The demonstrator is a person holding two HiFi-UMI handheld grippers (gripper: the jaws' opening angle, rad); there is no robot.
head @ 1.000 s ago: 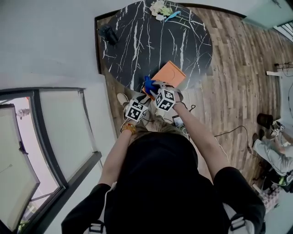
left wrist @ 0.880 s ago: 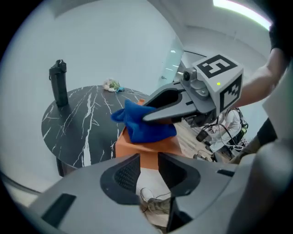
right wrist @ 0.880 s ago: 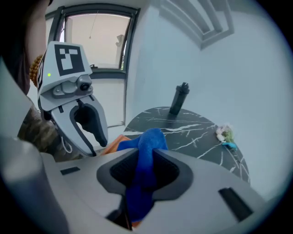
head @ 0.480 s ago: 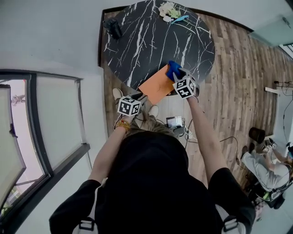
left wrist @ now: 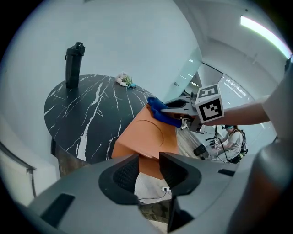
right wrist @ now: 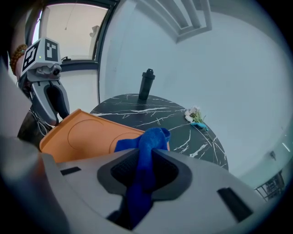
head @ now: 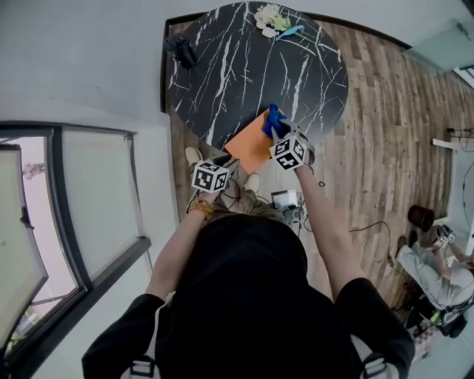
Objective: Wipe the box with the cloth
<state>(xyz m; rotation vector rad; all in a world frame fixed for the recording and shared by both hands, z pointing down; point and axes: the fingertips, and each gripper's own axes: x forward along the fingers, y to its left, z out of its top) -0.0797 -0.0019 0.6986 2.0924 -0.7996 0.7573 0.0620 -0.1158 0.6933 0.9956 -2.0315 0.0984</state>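
An orange box (head: 250,141) lies tilted over the near edge of the black marble table (head: 244,66). My left gripper (head: 224,161) pinches the box's near corner; in the left gripper view the box's edge (left wrist: 146,137) fills the gap at the left gripper (left wrist: 146,163), whose jaws have just been opening a little. My right gripper (head: 278,133) is shut on a blue cloth (head: 272,118), its jaws having just closed tighter. The cloth (right wrist: 149,137) hangs out past the right gripper (right wrist: 147,156) onto the box's top (right wrist: 87,135) at its far right part.
A dark bottle (head: 180,50) stands at the table's far left. Small flowers and a light blue item (head: 272,18) lie at its far edge. A window is on the left. Wood floor with cables surrounds the table; a seated person (head: 437,259) is at the right.
The right gripper carried the cloth from the box's near left end across to its far right part, then drew back slightly. The left gripper stayed at the box's near corner.
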